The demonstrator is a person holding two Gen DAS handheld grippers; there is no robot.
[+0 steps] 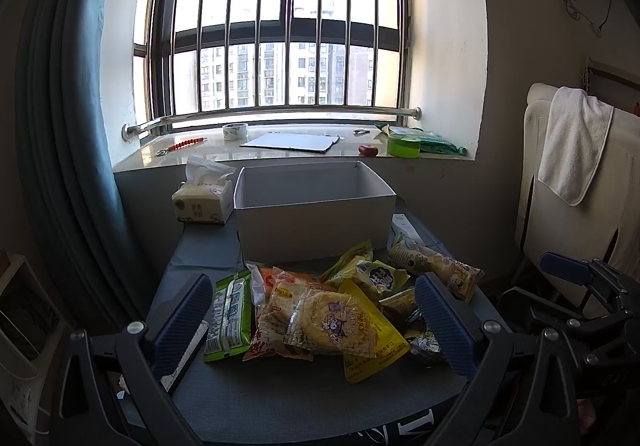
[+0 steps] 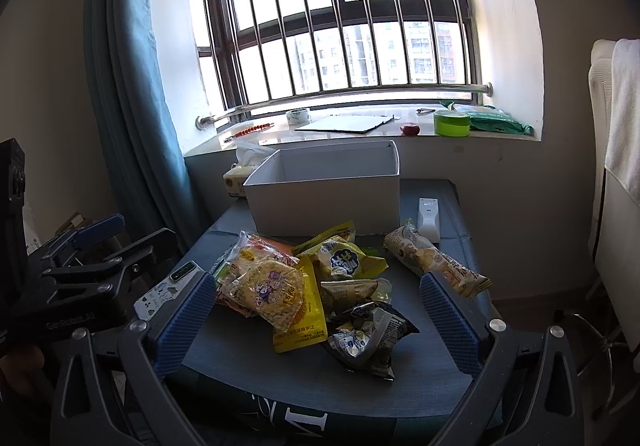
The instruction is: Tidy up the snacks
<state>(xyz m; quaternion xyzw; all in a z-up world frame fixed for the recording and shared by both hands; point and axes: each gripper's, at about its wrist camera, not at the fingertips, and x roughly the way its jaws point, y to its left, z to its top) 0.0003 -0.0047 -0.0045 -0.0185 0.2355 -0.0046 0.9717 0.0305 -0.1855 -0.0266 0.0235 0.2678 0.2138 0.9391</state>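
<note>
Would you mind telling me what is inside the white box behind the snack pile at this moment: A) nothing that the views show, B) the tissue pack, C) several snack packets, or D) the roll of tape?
A: the white box shows only bare inner walls in both views, though its floor is hidden, while the snack pile lies on the table in front of it.

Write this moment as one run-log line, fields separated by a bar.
stage: start | left gripper: open, holds nothing | right gripper: open, holds nothing | snacks: piled before box | white box: nothing visible inside

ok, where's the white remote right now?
Right wrist view: the white remote lies on the table's right side, just right of the white box, behind the long snack pack.
</note>
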